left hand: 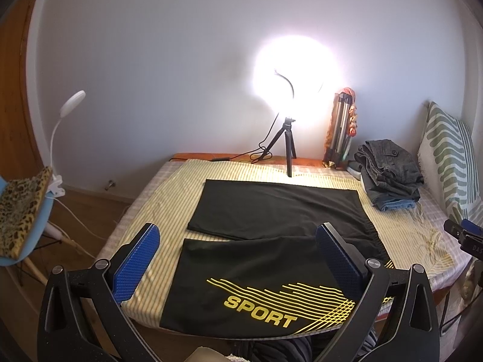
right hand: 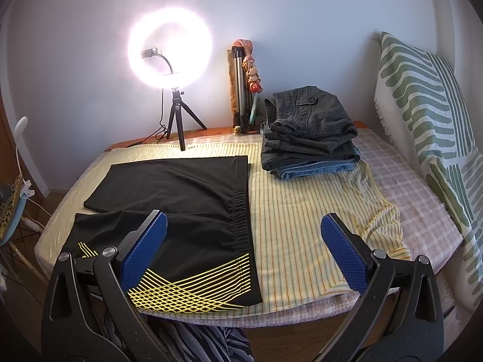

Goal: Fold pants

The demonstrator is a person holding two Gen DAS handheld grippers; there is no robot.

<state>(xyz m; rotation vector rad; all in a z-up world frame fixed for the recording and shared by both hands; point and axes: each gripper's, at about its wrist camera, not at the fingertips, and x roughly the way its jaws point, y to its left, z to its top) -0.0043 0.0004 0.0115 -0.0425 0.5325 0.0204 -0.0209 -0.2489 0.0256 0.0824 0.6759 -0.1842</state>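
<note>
Bed (right hand: 302,211) under a striped yellow sheet, filling the view, with plenty of bare room on the right half. Black shorts (left hand: 271,205) spread flat on the left half, legs pointing left, elastic waistband toward the middle, probably laid out for a clean first fold. Near hem with the SPORT print (left hand: 259,310) hanging close to the bed's front edge, little margin there. Folded clothes pile (right hand: 311,135) parked at the back right, clear of the work. Ring light (right hand: 169,51) at the back. Left gripper (left hand: 238,259) spread wide, empty, hovering above the near leg. Right gripper (right hand: 244,253) wide too, empty, straddling the waistband edge.
</note>
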